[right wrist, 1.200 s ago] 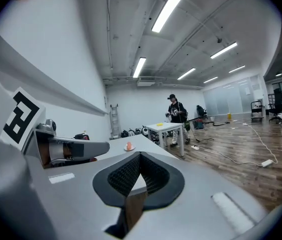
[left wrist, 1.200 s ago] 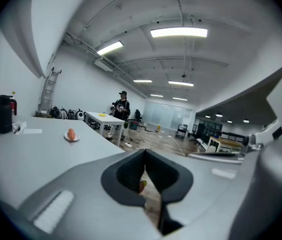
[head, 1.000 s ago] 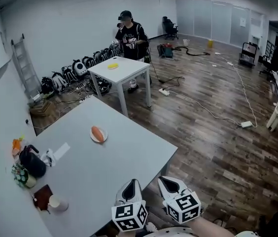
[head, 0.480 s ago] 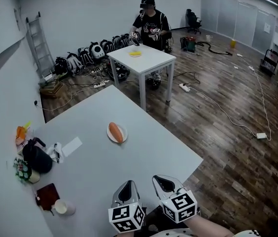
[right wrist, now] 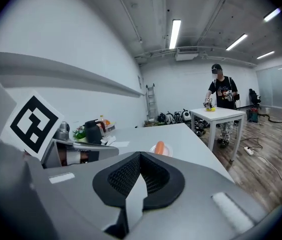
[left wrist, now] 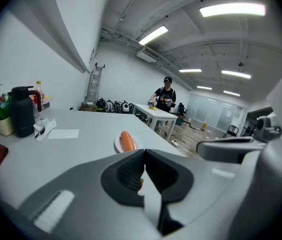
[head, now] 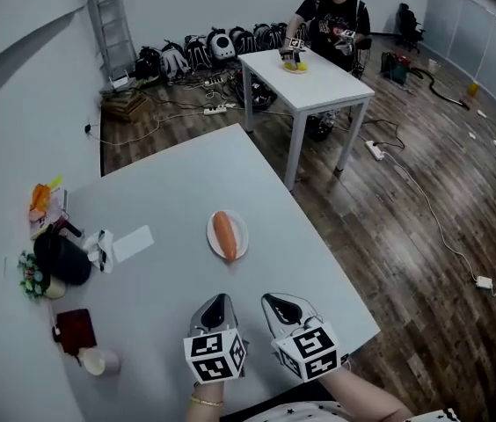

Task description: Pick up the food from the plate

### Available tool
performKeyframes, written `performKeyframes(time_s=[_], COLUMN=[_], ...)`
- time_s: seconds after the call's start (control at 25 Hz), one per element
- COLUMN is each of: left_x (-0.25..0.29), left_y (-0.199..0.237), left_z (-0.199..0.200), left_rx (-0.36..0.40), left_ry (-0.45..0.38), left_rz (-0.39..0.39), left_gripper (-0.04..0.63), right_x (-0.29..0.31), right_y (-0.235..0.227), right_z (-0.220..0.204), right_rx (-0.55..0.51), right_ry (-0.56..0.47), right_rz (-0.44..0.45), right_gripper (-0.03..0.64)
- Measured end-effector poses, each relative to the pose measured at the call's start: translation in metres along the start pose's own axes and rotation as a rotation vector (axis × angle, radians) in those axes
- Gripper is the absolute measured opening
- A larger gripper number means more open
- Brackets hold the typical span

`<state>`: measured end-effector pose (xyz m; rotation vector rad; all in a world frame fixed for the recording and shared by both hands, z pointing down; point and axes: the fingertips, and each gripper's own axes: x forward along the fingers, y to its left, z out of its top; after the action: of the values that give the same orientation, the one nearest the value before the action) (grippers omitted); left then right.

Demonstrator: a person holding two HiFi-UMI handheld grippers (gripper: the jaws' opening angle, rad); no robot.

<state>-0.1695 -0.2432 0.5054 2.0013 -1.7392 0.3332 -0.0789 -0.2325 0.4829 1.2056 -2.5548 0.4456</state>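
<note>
An orange sausage-shaped piece of food [head: 224, 234] lies on a small white plate [head: 240, 233] in the middle of the grey table [head: 169, 192]. The food [left wrist: 127, 140] also shows ahead in the left gripper view, and the food [right wrist: 160, 147] in the right gripper view. My left gripper [head: 215, 307] hovers near the table's front edge, shut with nothing in it. Beside it my right gripper [head: 279, 306] is shut and empty too. Both are well short of the plate.
At the table's left stand a black jug [head: 62, 258], a small flower pot [head: 33, 285], a paper sheet [head: 133, 243], a brown wallet [head: 75, 330] and a cup [head: 95, 360]. A person [head: 331, 16] works at a white table [head: 305, 77] beyond. Cables cross the wood floor [head: 441, 227].
The view has swung left and down, so the plate with the food now lies closer ahead of both grippers. The grippers stay shut side by side.
</note>
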Motion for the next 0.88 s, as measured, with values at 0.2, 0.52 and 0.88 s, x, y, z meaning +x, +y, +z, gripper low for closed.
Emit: performKeyframes(time_s=[0.2,0.52,0.88], left_x=[0.09,0.225,0.279], left_y=[0.011,0.057,0.076], left_z=[-0.005,-0.007,-0.018], left_rx=[0.003,-0.088,0.015], left_ry=[0.12,0.32,0.473], left_rz=[0.004,0.091,0.223], left_gripper=[0.13,0.253,0.221], right_x=[0.043,0.097,0.119], right_y=[-0.038,-0.08,-0.094], right_z=[-0.003,-0.024,-0.047], right_rx=[0.006,0.041,0.098], right_ry=[0.057,0.14,0.18], right_rz=[0.034,0.055,0.082], right_gripper=[-0.002,-0.002,-0.001])
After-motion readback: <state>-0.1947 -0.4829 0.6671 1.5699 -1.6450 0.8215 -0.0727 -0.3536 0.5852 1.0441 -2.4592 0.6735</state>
